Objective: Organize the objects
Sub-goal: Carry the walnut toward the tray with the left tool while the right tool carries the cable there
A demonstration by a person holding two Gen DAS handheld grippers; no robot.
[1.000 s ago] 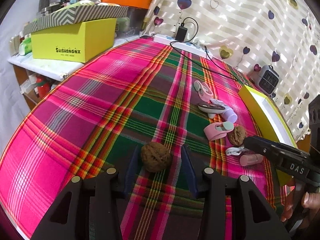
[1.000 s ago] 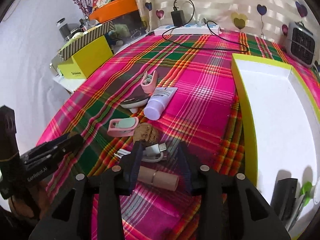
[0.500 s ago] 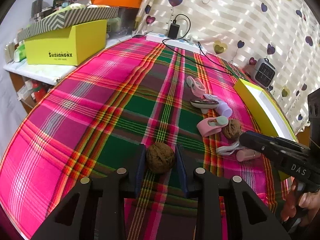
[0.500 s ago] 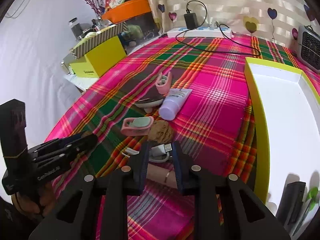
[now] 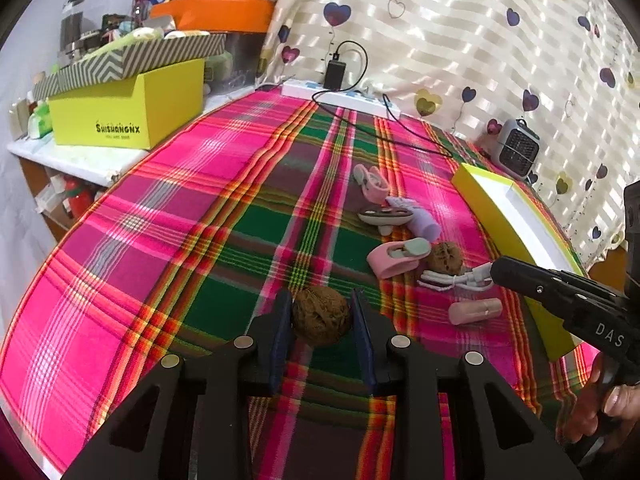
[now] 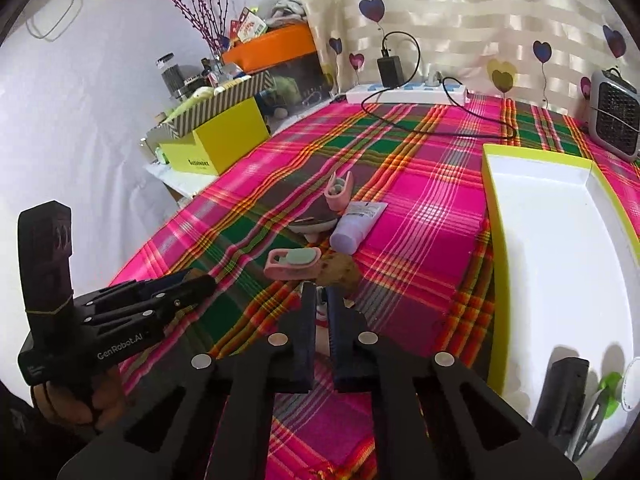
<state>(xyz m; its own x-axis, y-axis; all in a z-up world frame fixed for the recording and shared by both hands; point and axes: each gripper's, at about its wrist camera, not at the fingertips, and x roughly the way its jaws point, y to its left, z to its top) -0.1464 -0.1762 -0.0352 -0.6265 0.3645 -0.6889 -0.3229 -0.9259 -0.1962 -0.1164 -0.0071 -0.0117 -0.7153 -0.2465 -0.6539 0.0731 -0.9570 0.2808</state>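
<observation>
Two grippers in view, both over the plaid tabletop (image 5: 160,240). Left gripper (image 5: 320,318) clamped on a walnut (image 5: 320,314), dark pads pressed to both its sides, near the bottom middle of the left wrist view. Cannot tell whether lifted or resting on the cloth.

Right gripper (image 6: 320,314) with fingers drawn nearly together, only a thin slot left. Something white and pink showing in that slot, too hidden to name; cannot tell whether clamped on it. From the left wrist view, tip of right gripper at 3 o'clock from the held walnut, touching or just beside the end of a white cable (image 5: 456,280).

Loose cluster at 2 o'clock from the held walnut: second walnut (image 5: 444,258) touching a pink clip (image 5: 396,258), white cable just in front of it, pink tube (image 5: 474,311) lying near the cable. Further out at 1 o'clock, lilac tube (image 5: 420,222) lying flat.

Yellow-rimmed tray (image 6: 494,240) at 3 o'clock in the right wrist view, black item (image 6: 560,392) inside its near end. Yellow box (image 5: 128,116) at 10 o'clock, off the tabletop on a side shelf.
</observation>
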